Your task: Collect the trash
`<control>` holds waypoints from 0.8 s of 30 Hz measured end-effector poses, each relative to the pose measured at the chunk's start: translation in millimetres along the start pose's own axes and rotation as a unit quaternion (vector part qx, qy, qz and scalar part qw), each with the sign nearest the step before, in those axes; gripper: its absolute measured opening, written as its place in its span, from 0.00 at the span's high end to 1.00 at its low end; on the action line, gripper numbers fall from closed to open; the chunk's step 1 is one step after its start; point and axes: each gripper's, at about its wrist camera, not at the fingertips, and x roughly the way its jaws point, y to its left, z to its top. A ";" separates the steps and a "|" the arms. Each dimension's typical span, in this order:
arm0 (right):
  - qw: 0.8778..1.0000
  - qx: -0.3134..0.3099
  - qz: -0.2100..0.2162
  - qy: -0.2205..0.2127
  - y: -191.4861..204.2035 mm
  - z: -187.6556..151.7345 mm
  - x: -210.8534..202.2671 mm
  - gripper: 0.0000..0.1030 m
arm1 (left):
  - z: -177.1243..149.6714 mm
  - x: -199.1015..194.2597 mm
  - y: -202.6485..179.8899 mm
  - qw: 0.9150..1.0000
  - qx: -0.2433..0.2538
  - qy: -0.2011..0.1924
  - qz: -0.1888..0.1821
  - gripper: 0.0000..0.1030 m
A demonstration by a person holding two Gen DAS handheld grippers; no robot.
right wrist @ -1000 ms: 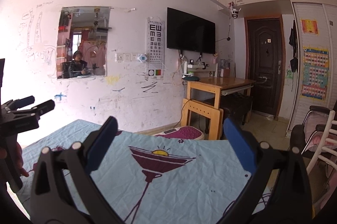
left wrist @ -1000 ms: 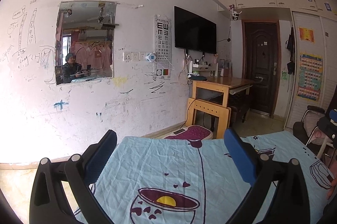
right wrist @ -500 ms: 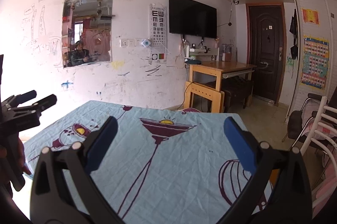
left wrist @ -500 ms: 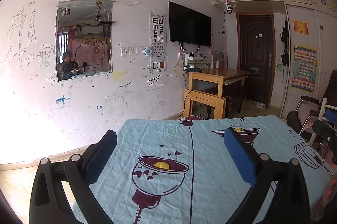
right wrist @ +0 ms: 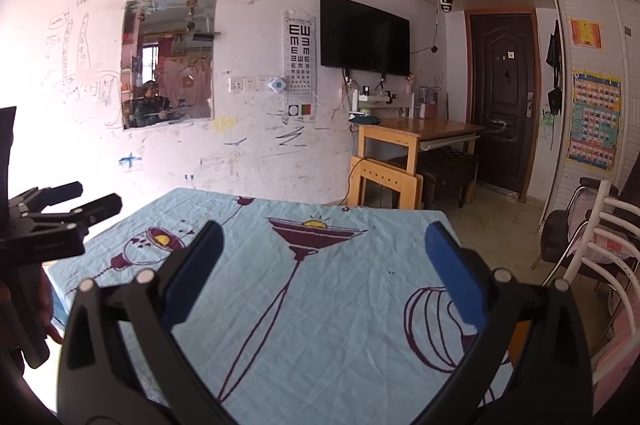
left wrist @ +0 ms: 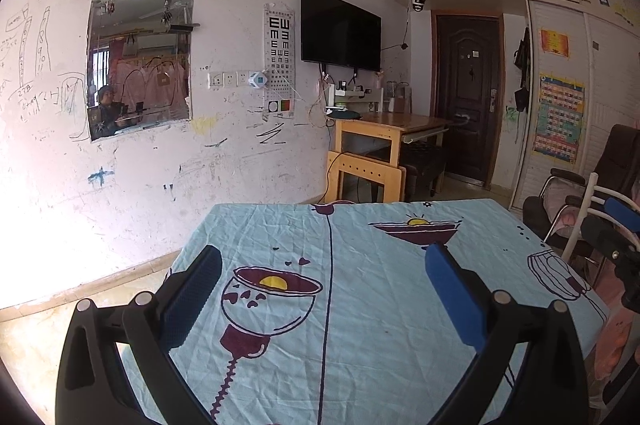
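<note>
We hold both tongs released over a blue tablecloth (left wrist: 360,305).
Left gripper (left wrist: 322,289) and right gripper (right wrist: 324,265) grasp nothing; far wall's eye chart (left wrist: 279,59) reads "E".

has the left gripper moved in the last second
Yes. The left gripper has pulled back and tipped down: against the fixed wooden desk, far more of the blue tablecloth now shows between its open fingers.

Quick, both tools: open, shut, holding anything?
Left tool: open, empty, above the light-blue patterned tablecloth.
Right tool: open, empty.
</note>
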 end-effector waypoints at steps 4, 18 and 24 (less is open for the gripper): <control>1.000 -0.003 -0.001 -0.003 0.6 2.1 -1.2 0.06 | 0.4 1.5 0.9 1.000 -0.002 0.002 0.001 0.06; 1.000 -0.007 0.001 0.002 3.2 1.2 1.6 0.06 | 0.9 6.2 1.3 1.000 0.002 0.006 0.001 0.06; 1.000 -0.008 0.002 0.003 3.1 2.0 2.3 0.06 | 0.1 9.7 2.6 1.000 0.000 0.010 0.003 0.06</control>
